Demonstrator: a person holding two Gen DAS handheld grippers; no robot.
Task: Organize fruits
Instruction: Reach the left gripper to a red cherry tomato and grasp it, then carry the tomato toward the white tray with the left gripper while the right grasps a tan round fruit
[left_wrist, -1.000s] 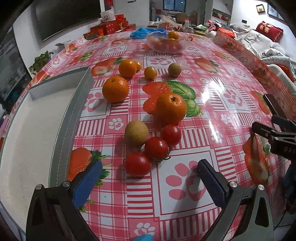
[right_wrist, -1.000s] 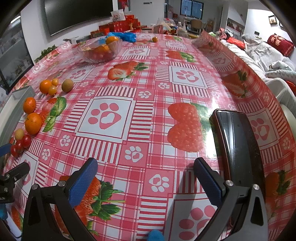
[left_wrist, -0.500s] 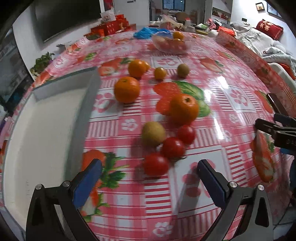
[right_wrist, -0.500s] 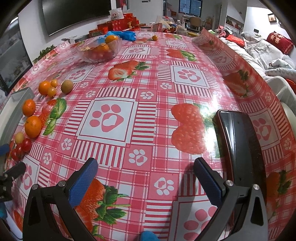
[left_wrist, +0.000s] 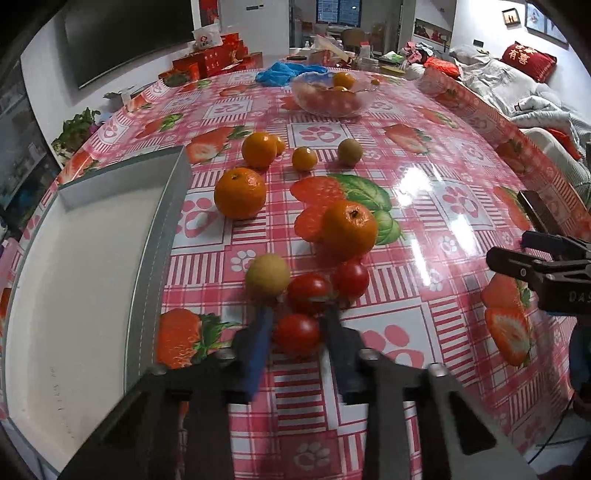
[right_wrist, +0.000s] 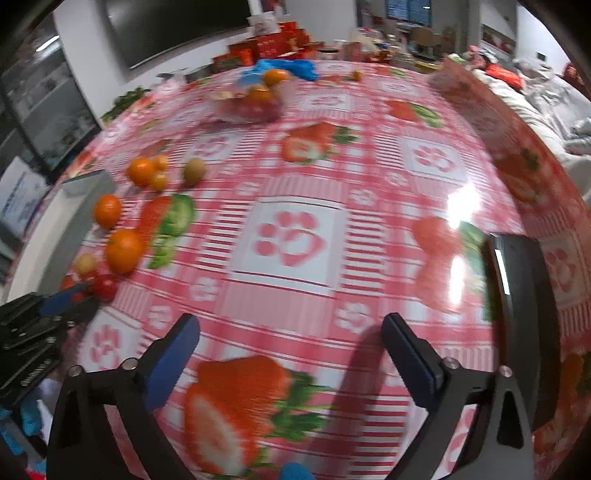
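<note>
- A table under a glossy red-and-white checked cloth printed with strawberries and paw marks fills most of both views.
- A dark screen hangs on the wall at upper left.
- Red boxes are stacked at the table's far edge, top centre.
- A crumpled blue bag lies just right of them.
- A black flat device rests on the cloth at right.
- A red cushion sits at upper right, above grey bedding.
</note>
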